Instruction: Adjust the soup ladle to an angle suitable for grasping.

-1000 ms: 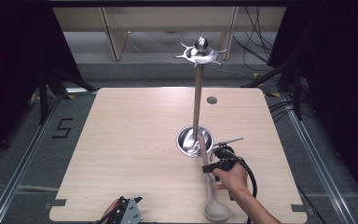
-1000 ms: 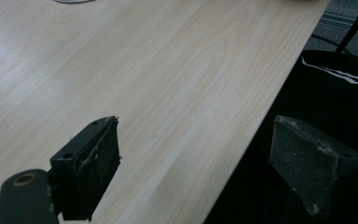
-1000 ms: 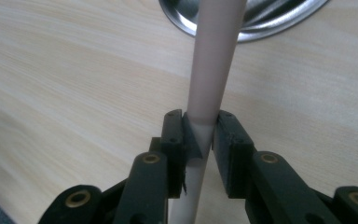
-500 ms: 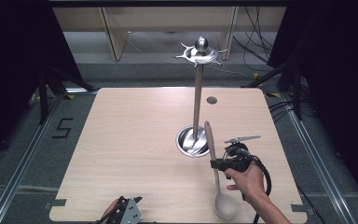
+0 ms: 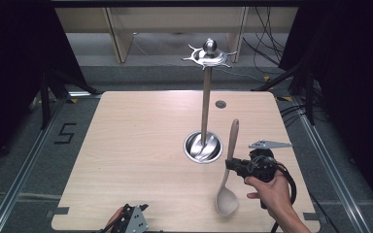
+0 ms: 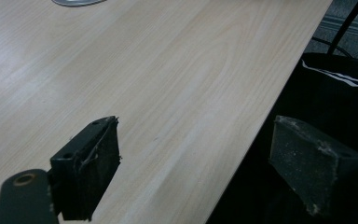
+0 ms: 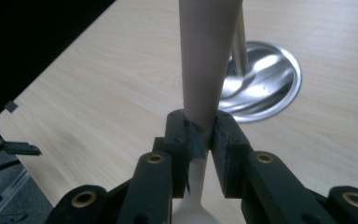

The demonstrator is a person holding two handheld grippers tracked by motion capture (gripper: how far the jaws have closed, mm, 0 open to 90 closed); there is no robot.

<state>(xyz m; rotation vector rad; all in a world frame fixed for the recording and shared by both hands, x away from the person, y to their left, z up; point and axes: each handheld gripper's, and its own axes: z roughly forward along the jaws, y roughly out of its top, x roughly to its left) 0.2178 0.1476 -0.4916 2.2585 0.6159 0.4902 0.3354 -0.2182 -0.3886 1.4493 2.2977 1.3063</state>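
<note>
Near the right front part of the table (image 5: pixel 126 145), the right gripper (image 5: pixel 234 166) has its jaws clenched on the handle of a beige ladle (image 5: pixel 228 187), about midway along it. Ladle hangs clear of the table surface, bowl toward the person, handle tip pointing away and slightly up. Right gripper view: handle (image 7: pixel 204 65) rises between the two pads, bowl end below them. Just beyond stands a steel utensil stand (image 5: pixel 205 97), round base on the table, hook crown at top, none of its hooks loaded. Left gripper (image 5: pixel 131 221) sits at the front table edge, jaws released, nothing between them.
</note>
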